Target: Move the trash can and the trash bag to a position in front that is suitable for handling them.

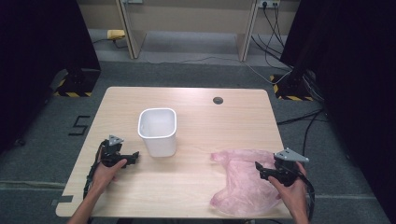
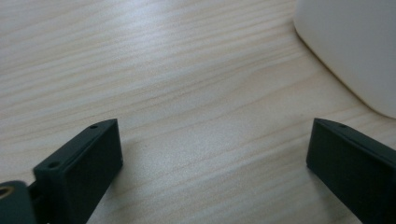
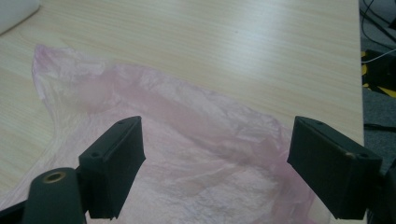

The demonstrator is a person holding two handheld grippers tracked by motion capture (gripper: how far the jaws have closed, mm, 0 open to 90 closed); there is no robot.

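My right gripper (image 1: 259, 171) hovers wide open and empty over the pink plastic bag (image 1: 240, 179) at the worktop's (image 1: 201, 112) five o'clock. My left gripper (image 1: 135, 156), also wide open and empty, sits at eight o'clock of the white bin (image 1: 158, 131).

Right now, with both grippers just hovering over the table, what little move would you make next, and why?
Probably lower the right gripper onto the pink plastic bag and close on its film. Its fingers stand open above the crumpled bag, gripping nothing. The left gripper is open too, over bare wood beside the white bin, so the bag looks like the thing to pick up first.
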